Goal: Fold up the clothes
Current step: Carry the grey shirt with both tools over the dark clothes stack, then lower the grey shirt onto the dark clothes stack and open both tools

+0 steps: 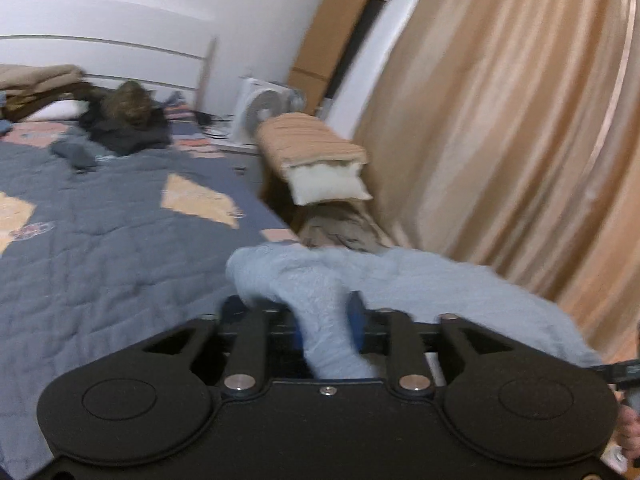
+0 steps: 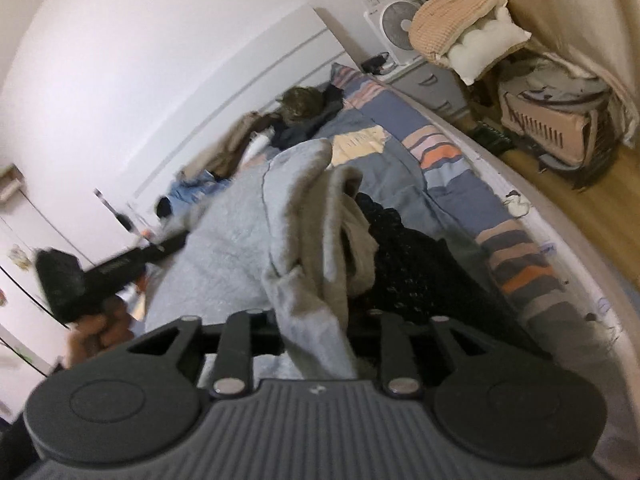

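Observation:
A light blue fleece garment (image 1: 420, 280) hangs bunched over the blue quilted bed (image 1: 100, 240). One fold runs between the blue pads (image 1: 356, 316) of my left gripper (image 1: 327, 324), whose jaws stand apart around it. In the right wrist view the same garment (image 2: 240, 232) shows a beige lining (image 2: 348, 216). It drapes over my right gripper (image 2: 316, 320) and hides its fingertips, with a strip lying between the parted jaws. The left gripper's black body (image 2: 120, 268) and a hand (image 2: 96, 332) are at the left.
A black knitted garment (image 2: 408, 256) lies on the bed under the fleece. Dark clothes and a brown furry shape (image 1: 132, 104) sit near the headboard. Beside the bed are a white fan (image 1: 264, 112), stacked pillows (image 1: 320, 152), a crate (image 2: 560, 128) and a tan curtain (image 1: 500, 120).

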Demonstrator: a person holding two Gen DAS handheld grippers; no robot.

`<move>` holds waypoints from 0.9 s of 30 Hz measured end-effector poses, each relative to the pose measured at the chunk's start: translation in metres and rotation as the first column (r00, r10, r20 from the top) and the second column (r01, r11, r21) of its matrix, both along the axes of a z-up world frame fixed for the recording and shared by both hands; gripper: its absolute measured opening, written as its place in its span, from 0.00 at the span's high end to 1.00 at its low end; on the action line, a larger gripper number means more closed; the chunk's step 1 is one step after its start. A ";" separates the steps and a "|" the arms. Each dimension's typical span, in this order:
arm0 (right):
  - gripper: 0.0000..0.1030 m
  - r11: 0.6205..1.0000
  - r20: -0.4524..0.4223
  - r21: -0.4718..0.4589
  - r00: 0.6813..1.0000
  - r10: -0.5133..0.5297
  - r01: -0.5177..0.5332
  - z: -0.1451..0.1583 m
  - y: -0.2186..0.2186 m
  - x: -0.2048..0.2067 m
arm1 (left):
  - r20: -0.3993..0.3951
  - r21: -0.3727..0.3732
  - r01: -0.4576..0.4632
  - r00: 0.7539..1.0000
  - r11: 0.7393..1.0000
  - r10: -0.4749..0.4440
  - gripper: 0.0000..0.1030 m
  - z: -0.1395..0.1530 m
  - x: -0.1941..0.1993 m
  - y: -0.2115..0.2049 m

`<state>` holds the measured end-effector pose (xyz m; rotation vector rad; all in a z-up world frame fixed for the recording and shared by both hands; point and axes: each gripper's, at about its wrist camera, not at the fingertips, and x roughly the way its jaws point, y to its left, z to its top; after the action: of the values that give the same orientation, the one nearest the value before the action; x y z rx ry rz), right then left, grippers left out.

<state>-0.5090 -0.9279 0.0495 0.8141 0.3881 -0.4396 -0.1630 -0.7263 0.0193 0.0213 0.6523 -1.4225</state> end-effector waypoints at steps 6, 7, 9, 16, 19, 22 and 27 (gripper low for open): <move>0.58 0.998 0.016 -0.002 0.998 -0.056 0.056 0.006 0.001 -0.038 | -0.017 -0.010 -0.074 0.997 0.997 0.074 0.55 0.005 0.022 0.044; 0.58 0.998 0.022 -0.001 0.998 -0.064 0.064 0.008 0.003 -0.044 | -0.016 -0.022 -0.077 0.997 0.997 0.077 0.55 0.008 0.022 0.056; 0.58 0.998 0.034 -0.004 0.997 -0.064 0.064 0.011 0.009 -0.052 | -0.019 -0.049 -0.055 0.998 0.997 0.055 0.49 0.011 0.015 0.084; 0.58 0.996 0.046 0.001 0.995 -0.087 0.087 0.006 0.025 -0.064 | -0.019 -0.082 0.092 0.995 0.992 -0.094 0.46 -0.018 -0.059 0.147; 0.58 0.996 0.036 0.001 0.995 -0.089 0.089 0.003 0.030 -0.061 | -0.059 -0.086 0.124 0.990 0.989 -0.129 0.48 -0.034 -0.083 0.156; 0.57 0.996 0.027 -0.010 0.996 -0.088 0.088 0.001 0.034 -0.058 | -0.087 -0.098 0.130 0.986 0.987 -0.139 0.48 -0.047 -0.099 0.159; 0.56 0.994 0.032 -0.010 0.994 -0.107 0.107 0.000 0.035 -0.057 | -0.102 -0.080 0.133 0.985 0.988 -0.140 0.51 -0.058 -0.112 0.147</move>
<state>-0.5659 -0.8930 0.0490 0.8321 0.3130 -0.5279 -0.2749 -0.5796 -0.0391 -0.0697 0.6981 -1.5874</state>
